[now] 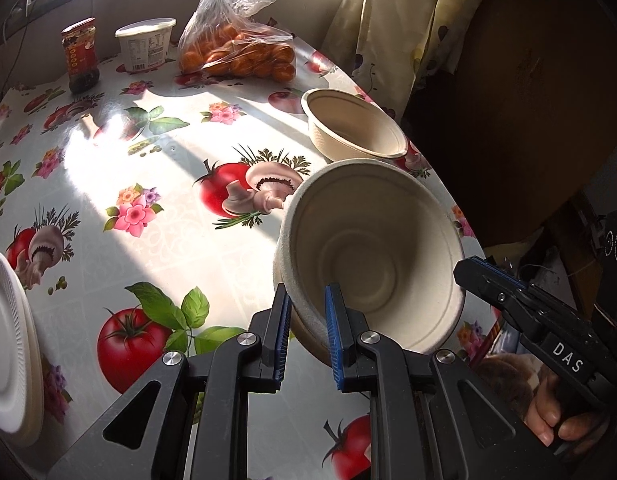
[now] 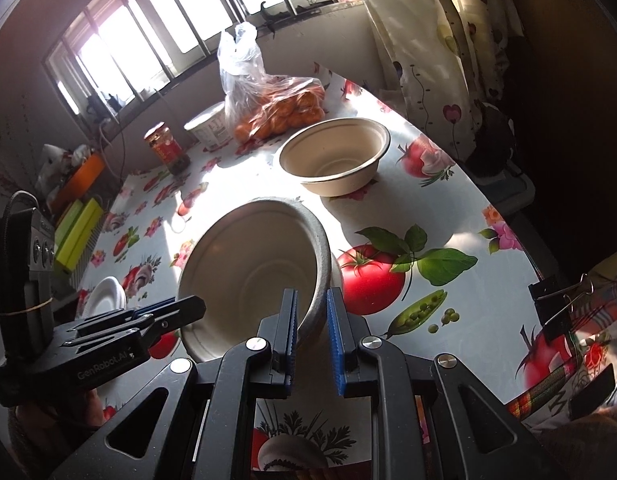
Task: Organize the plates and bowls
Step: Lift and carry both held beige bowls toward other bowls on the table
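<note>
A beige paper bowl hangs tilted just above the flowered table, its mouth turned toward me. My left gripper is shut on its left rim. My right gripper is shut on the opposite rim of this held bowl. Each gripper also shows in the other view: the right gripper at the bowl's far side, the left gripper at lower left. A second beige bowl stands upright farther back. White plates lie stacked at the table's left edge.
At the back stand a bag of oranges, a white tub and a red-labelled jar. The table's right edge runs close past both bowls, with a curtain behind. A binder clip holds the tablecloth's edge.
</note>
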Demonstrator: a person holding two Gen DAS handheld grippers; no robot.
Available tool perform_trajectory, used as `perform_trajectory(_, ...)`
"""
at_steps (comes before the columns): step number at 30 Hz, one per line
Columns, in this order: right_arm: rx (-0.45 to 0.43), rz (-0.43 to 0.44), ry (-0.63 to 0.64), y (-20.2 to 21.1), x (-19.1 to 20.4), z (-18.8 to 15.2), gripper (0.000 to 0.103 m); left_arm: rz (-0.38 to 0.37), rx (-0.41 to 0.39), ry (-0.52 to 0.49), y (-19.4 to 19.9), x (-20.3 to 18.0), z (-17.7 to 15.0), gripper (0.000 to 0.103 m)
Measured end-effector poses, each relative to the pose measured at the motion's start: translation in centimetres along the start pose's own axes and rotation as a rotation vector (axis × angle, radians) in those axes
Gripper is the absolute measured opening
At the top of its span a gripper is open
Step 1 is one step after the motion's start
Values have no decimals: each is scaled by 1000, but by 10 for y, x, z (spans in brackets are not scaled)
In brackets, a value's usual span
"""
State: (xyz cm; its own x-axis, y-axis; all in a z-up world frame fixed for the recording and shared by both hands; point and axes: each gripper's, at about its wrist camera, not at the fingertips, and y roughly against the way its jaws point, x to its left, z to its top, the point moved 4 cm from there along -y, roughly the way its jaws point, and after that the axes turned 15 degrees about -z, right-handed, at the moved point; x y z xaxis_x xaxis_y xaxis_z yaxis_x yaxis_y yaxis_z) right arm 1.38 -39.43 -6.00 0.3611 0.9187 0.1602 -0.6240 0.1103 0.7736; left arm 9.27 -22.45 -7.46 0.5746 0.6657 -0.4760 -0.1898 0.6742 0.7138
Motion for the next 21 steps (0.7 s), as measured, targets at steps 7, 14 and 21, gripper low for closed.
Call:
perform_trajectory(7, 9, -4, 4, -2, -1, -3, 16, 8, 3, 7, -2, 1, -2, 17)
perform_trajectory(14, 17, -8, -2, -6, -3, -5, 16, 14, 10, 8, -4, 2, -3, 17)
perform_trajectory(21, 18, -10, -1, -7, -3, -5, 16, 17, 10, 6, -4, 1, -3, 17)
